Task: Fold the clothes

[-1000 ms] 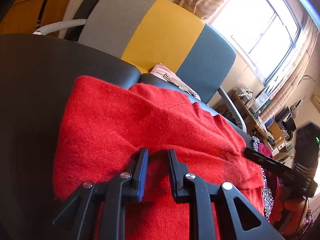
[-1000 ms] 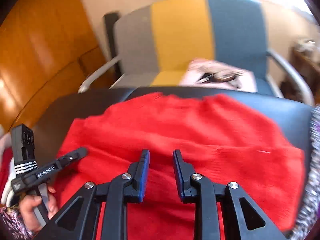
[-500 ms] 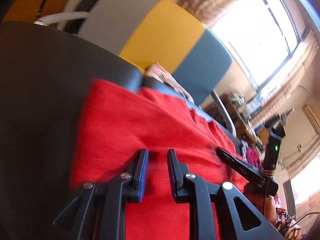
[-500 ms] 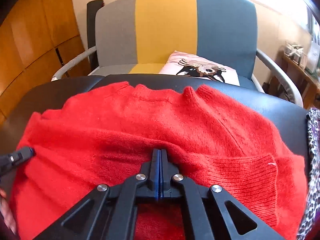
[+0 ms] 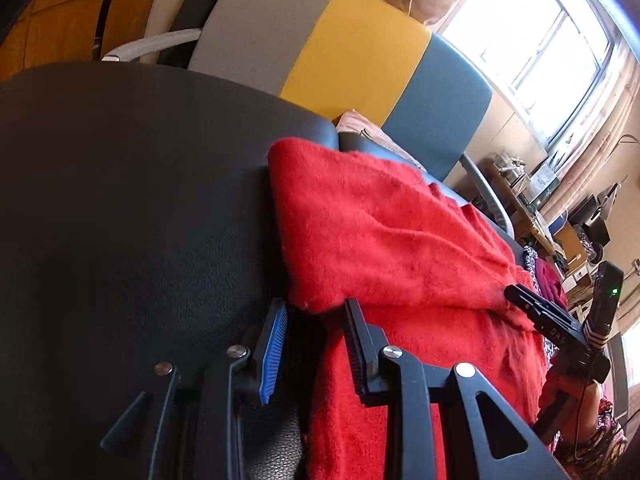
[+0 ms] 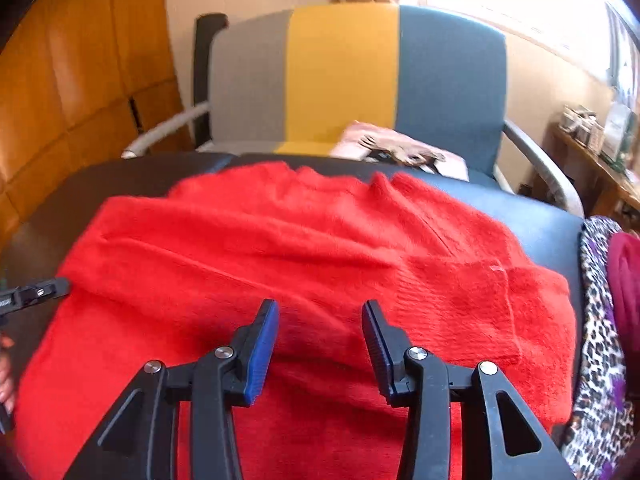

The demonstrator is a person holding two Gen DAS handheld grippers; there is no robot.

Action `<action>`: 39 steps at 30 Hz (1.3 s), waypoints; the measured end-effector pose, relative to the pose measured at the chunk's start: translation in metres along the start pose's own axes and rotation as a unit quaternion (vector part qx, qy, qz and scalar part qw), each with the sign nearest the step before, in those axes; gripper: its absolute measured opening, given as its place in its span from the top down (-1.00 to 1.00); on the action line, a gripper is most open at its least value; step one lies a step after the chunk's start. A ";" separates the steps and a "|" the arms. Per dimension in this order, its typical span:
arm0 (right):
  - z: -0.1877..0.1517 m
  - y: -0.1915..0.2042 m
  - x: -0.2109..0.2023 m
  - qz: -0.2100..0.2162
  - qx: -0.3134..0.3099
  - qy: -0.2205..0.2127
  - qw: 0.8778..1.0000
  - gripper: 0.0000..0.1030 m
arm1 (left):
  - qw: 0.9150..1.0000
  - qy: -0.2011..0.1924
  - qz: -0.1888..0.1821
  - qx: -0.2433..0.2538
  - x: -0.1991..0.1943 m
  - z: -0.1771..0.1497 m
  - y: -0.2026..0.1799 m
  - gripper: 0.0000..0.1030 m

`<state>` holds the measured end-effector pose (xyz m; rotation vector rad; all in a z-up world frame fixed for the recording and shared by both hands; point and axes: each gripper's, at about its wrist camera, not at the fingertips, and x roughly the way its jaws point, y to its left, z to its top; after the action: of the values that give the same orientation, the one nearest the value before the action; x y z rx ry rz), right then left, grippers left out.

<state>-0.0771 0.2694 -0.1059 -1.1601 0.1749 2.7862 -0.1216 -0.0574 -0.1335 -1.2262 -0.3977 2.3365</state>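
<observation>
A fuzzy red sweater (image 6: 304, 248) lies spread on a black padded surface (image 5: 120, 200). My left gripper (image 5: 316, 320) sits at the sweater's left edge. Its jaws are opening, and a folded corner of the sweater (image 5: 320, 216) lies between the tips without being pressed by the pads. My right gripper (image 6: 320, 312) hovers low over the middle of the sweater. Its jaws are also opening, with nothing pinched between them. In the left wrist view the right gripper's fingers (image 5: 536, 312) rest on the sweater's right side. The left gripper's fingertip (image 6: 44, 290) shows at the left edge of the right wrist view.
Behind the surface stands a chair with a grey, yellow and blue back (image 6: 340, 68); a pink printed garment (image 6: 400, 152) lies on its seat. A leopard-print cloth (image 6: 600, 320) and a maroon garment (image 6: 628, 280) lie at the right. A cluttered shelf (image 6: 592, 132) is far right.
My right gripper was shut at a fold of the sweater half a second ago and now stands open. My left gripper has slid left to the sweater's edge and opened a little wider.
</observation>
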 end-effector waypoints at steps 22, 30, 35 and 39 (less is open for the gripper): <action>0.000 -0.022 0.004 0.026 0.028 0.018 0.999 0.03 | 0.981 0.015 0.142 0.129 -0.006 0.008 -0.010 0.45; 0.021 -0.049 -0.030 0.055 0.070 -0.022 0.996 -0.03 | 0.993 -0.074 0.078 0.052 -0.048 0.015 -0.016 0.52; 0.017 -0.040 0.002 0.043 0.029 0.028 0.998 0.02 | 0.993 -0.036 0.076 0.077 0.004 0.026 -0.059 0.52; 0.006 -0.050 0.014 -0.025 0.016 0.045 0.999 0.21 | 0.971 0.004 0.157 0.179 0.053 0.021 -0.090 0.49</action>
<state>-0.0838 0.3201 -0.1150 -1.2662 0.1937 2.6793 -0.1409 0.0464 -0.1178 -1.1849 0.2337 2.5155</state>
